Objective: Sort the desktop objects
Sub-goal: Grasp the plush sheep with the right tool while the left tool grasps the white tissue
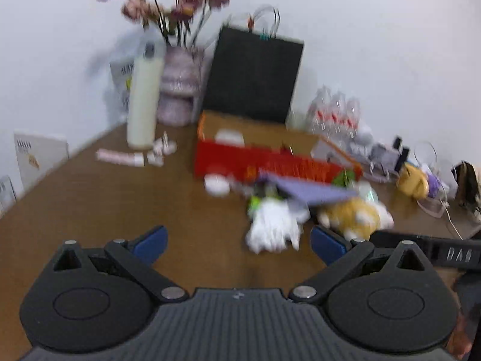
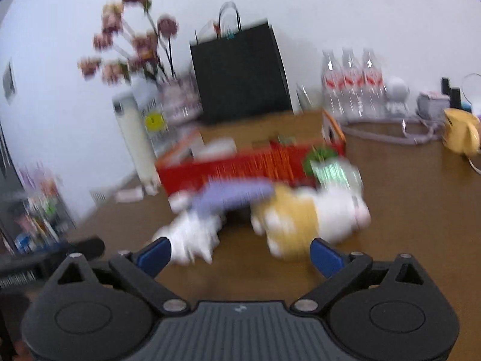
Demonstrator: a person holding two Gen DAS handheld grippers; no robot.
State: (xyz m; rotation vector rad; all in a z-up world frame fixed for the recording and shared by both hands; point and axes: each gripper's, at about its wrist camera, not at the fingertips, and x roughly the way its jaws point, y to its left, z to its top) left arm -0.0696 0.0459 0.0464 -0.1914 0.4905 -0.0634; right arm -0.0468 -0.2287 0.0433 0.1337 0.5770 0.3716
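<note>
Both views are motion-blurred. A red open box [image 1: 270,165] [image 2: 240,168] sits mid-table. In front of it lie a white crumpled item [image 1: 273,228] [image 2: 192,237], a purple flat piece [image 1: 312,191] [image 2: 231,195] and a yellow-and-white plush toy [image 1: 351,213] [image 2: 300,219]. My left gripper [image 1: 239,242] is open and empty, just short of the white item. My right gripper [image 2: 240,255] is open and empty, just short of the white item and the plush.
A black paper bag [image 1: 255,75] [image 2: 240,72], a flower vase [image 1: 180,84], a tall white bottle [image 1: 142,102] [image 2: 135,141] and water bottles [image 2: 351,81] line the back wall. A yellow object [image 2: 461,135] and cables lie at right. Small white items [image 1: 138,156] lie left.
</note>
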